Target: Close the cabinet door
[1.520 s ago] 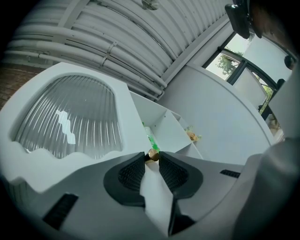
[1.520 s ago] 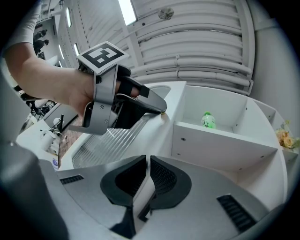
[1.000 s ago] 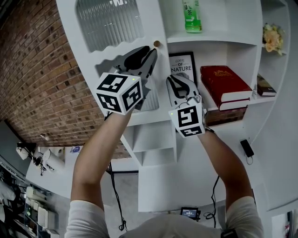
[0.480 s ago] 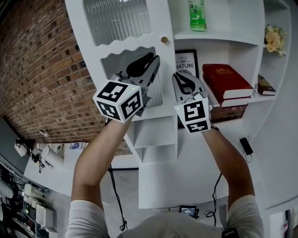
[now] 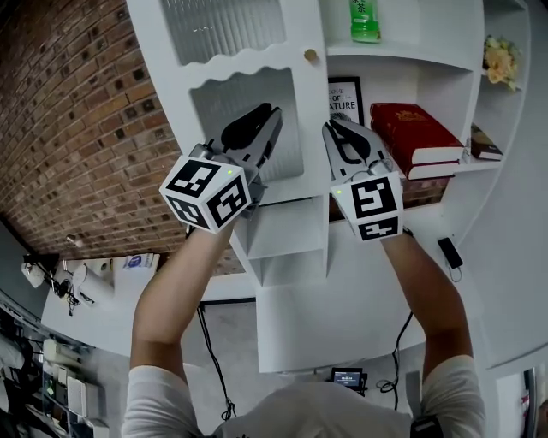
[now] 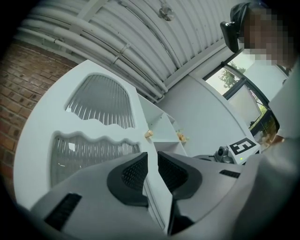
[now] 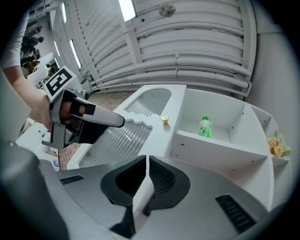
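Observation:
The white cabinet door [image 5: 244, 94] has two ribbed glass panes and a small brass knob [image 5: 310, 55]. It stands ajar, with its free edge beside the shelf opening. My left gripper [image 5: 267, 115] is in front of the lower pane, left of that edge; I cannot tell whether it touches. Its jaws [image 6: 151, 157] have just been closing and stand a little apart with nothing gripped; the door's edge shows through the gap. From the right gripper view it reaches across the pane [image 7: 119, 123]. My right gripper [image 5: 338, 121] is at the door's edge, its jaws [image 7: 147, 159] a narrow slit apart and empty.
A green bottle [image 5: 365, 21] stands on the upper shelf. Below it are a framed print [image 5: 344, 94] and a red book [image 5: 415, 137], with flowers [image 5: 501, 64] at far right. Small open shelves [image 5: 282, 248] sit under the door. A brick wall [image 5: 77, 128] runs along the left.
The door's edge and knob have swung right and now cover part of the framed print. My left gripper sank and drifted left along the pane; the right one shifted slightly right.

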